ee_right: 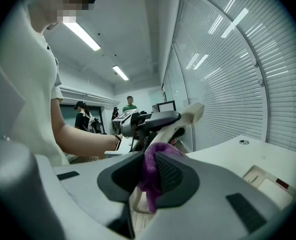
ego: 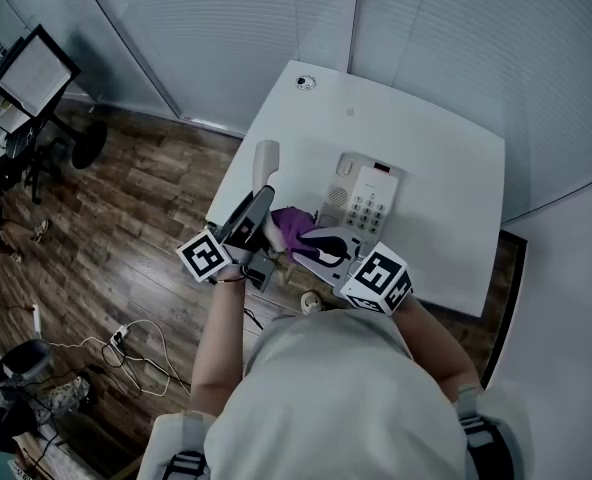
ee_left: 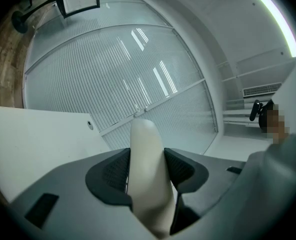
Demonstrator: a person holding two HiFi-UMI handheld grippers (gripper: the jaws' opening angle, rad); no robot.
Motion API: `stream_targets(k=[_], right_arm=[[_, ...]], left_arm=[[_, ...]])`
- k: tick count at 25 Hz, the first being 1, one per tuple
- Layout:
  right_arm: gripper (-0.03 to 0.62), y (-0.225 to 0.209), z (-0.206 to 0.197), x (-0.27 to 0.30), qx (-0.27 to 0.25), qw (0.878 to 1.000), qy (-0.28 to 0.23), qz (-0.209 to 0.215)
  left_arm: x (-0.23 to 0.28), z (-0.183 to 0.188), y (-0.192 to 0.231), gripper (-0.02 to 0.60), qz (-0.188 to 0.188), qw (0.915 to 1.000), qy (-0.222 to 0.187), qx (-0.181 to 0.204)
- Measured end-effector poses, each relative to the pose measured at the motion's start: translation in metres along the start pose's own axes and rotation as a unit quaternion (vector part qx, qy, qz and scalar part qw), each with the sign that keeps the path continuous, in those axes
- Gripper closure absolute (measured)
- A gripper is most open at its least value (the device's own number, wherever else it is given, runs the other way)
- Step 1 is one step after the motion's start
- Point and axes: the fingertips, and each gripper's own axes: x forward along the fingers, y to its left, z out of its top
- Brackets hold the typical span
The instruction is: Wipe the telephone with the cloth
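A cream telephone base (ego: 366, 200) with a keypad sits on the white table (ego: 436, 158). My left gripper (ego: 261, 200) is shut on the cream handset (ego: 266, 160), lifted off the base at the table's left edge. In the left gripper view the handset (ee_left: 147, 164) stands upright between the two pads of that gripper (ee_left: 147, 173). My right gripper (ego: 314, 240) is shut on a purple cloth (ego: 292, 226), which lies against the handset's lower part. In the right gripper view the cloth (ee_right: 152, 176) bunches between the jaws, with the handset (ee_right: 190, 115) and the left gripper (ee_right: 150, 120) just beyond.
The table has a round cable hole (ego: 305, 82) at its far corner. Glass walls with blinds (ego: 456, 38) stand behind it. A monitor on a stand (ego: 36, 73) and cables (ego: 126, 343) are on the wooden floor to the left. People stand far off (ee_right: 129, 103).
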Motion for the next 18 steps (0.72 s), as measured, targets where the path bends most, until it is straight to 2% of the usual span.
stream_targets(k=[7,18], right_arm=[[0.514,0.005,-0.018,-0.003,0.012,1.0,0.007,0.004],[0.514,0.011,-0.016,-0.013,0.018,1.0,0.006,-0.014]], left_arm=[[0.006,-0.006,0.008,0.357,0.002,1.0,0.0,-0.004],[0.012,-0.012,0.006,0.357,0.007,0.9998,0.02,0.002]])
